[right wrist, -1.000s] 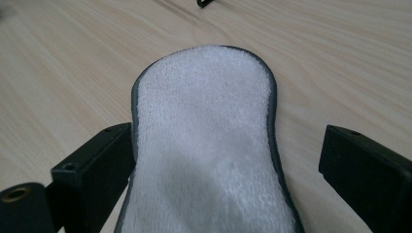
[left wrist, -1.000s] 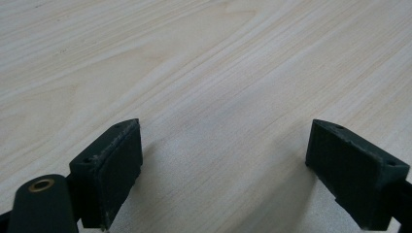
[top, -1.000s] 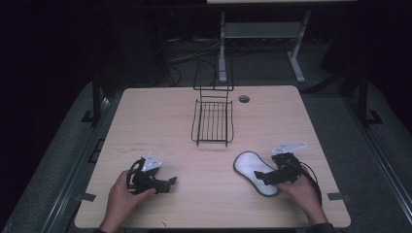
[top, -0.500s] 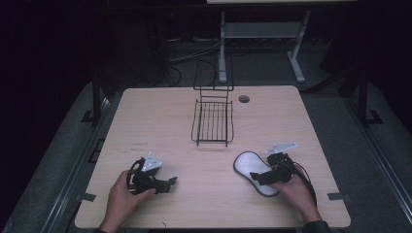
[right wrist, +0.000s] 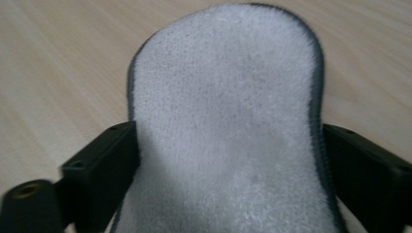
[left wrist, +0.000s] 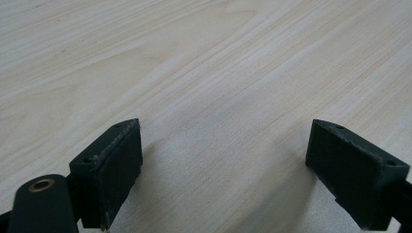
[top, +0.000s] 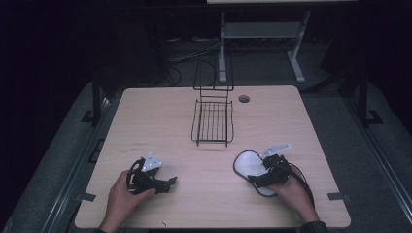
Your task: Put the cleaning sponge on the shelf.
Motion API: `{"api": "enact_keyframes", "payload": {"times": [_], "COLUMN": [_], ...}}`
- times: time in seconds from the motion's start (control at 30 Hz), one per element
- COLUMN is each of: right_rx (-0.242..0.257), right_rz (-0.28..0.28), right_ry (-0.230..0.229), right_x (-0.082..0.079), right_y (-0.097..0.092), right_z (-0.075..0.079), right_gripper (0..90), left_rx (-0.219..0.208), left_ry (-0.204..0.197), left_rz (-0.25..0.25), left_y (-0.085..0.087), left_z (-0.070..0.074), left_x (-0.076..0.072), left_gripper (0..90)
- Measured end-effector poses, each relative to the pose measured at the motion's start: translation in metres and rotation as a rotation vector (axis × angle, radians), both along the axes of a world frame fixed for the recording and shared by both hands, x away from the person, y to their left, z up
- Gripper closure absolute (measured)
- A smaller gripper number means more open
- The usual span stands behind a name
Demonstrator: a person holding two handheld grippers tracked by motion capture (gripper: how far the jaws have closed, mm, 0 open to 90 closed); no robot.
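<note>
- The white fleecy insole (top: 245, 164) with a dark edge lay flat on the pale wooden worktop (top: 160, 116), at its near right part, in front of and to the right of the black wire basket (top: 213, 122).
- The right gripper (top: 256, 176), held in the person's right hand (top: 290, 193), rested over the near end of the insole. In the right gripper view its jaws stood on either side of the insole (right wrist: 223, 121), right at its edges; they had just been closing, and whether the pads pressed on it could not be told.
- The left gripper (top: 167, 183), held in the left hand (top: 121, 199), lay at the near left part of the worktop, well apart from the insole. In the left gripper view its jaws were spread wide and released, with bare wood (left wrist: 214, 97) between them.
- A small dark round hole (top: 244, 99) sat in the worktop beyond the basket, to its right.
</note>
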State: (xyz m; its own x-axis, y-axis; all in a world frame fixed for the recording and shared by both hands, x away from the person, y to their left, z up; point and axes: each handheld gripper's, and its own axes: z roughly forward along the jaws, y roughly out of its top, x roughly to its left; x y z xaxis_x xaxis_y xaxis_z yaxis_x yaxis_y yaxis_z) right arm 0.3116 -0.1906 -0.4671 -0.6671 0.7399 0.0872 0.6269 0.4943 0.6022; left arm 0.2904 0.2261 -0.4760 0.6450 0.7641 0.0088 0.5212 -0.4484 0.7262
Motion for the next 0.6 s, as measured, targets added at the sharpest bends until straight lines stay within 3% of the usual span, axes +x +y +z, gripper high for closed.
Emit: {"api": "enact_keyframes", "payload": {"times": [0.43,0.6], "right_rx": [-0.005,-0.017], "right_rz": [0.024,0.03], "right_ry": [0.002,-0.023], "right_x": [0.0002,-0.0021], "right_y": [-0.0002,-0.0019], "right_z": [0.0025,0.008], "right_gripper": [17.2,22.0], "left_rx": [0.0,0.0], "left_ry": [0.0,0.0], "left_rz": [0.0,0.0], "left_y": [0.0,0.0], "left_z": [0.0,0.0], "left_x": [0.0,0.0], "left_gripper": [12.4,12.5]}}
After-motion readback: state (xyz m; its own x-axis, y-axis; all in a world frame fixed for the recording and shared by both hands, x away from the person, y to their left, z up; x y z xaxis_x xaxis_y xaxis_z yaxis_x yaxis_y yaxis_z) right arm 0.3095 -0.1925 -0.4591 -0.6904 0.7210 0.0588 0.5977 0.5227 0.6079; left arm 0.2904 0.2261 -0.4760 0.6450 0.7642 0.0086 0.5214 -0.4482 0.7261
